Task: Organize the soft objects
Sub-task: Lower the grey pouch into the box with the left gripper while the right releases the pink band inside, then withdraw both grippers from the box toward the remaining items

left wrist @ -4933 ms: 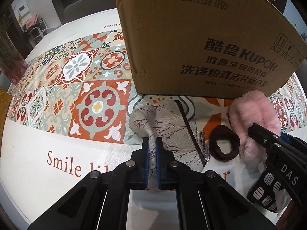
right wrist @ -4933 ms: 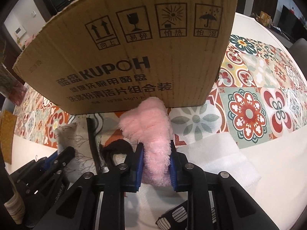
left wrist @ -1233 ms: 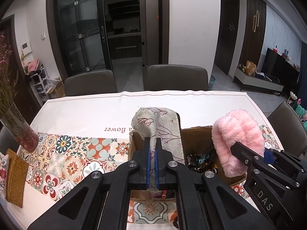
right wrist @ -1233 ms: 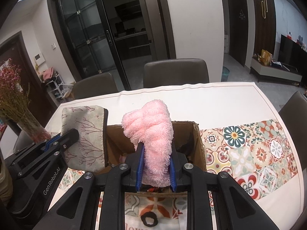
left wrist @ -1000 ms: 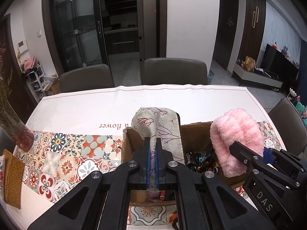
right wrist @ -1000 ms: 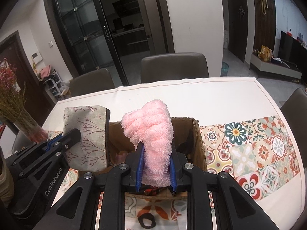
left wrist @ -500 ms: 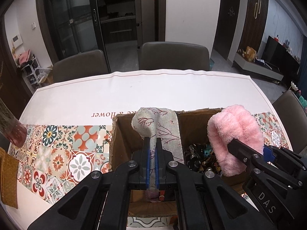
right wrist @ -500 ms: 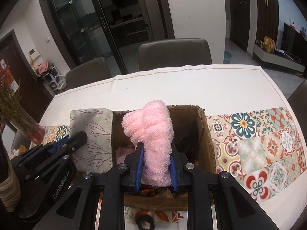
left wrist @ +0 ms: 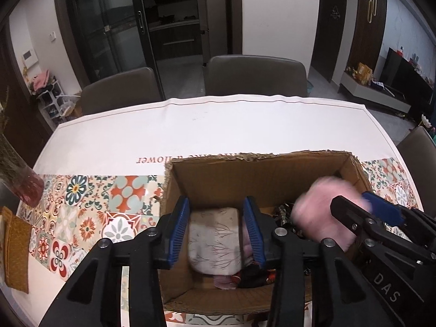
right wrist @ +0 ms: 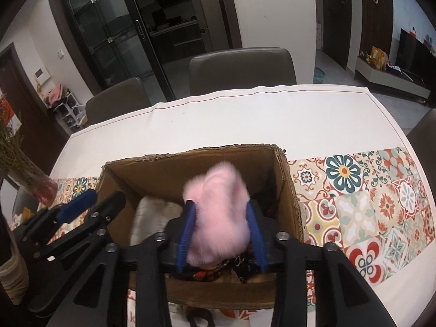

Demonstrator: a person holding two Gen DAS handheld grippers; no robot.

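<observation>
Since half a second ago: my left gripper [left wrist: 215, 226] fingers parted, linen pouch [left wrist: 214, 238] dropped into cardboard box [left wrist: 253, 169]; right gripper [right wrist: 220, 229] fingers parted, pink plush [right wrist: 218, 212] falling. Risk: plush snagging the rim.

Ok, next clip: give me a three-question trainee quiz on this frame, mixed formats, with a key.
1. True or false: the left gripper is open, with the beige branch-print pouch below it inside the cardboard box.
2. Which colour is the fluffy item between the fingers of the right gripper? A) white B) pink C) brown
3. Fill in: the glass vase stands to the box's ____ in the right wrist view.

Key: 1 true; 2 B; 3 left
</observation>
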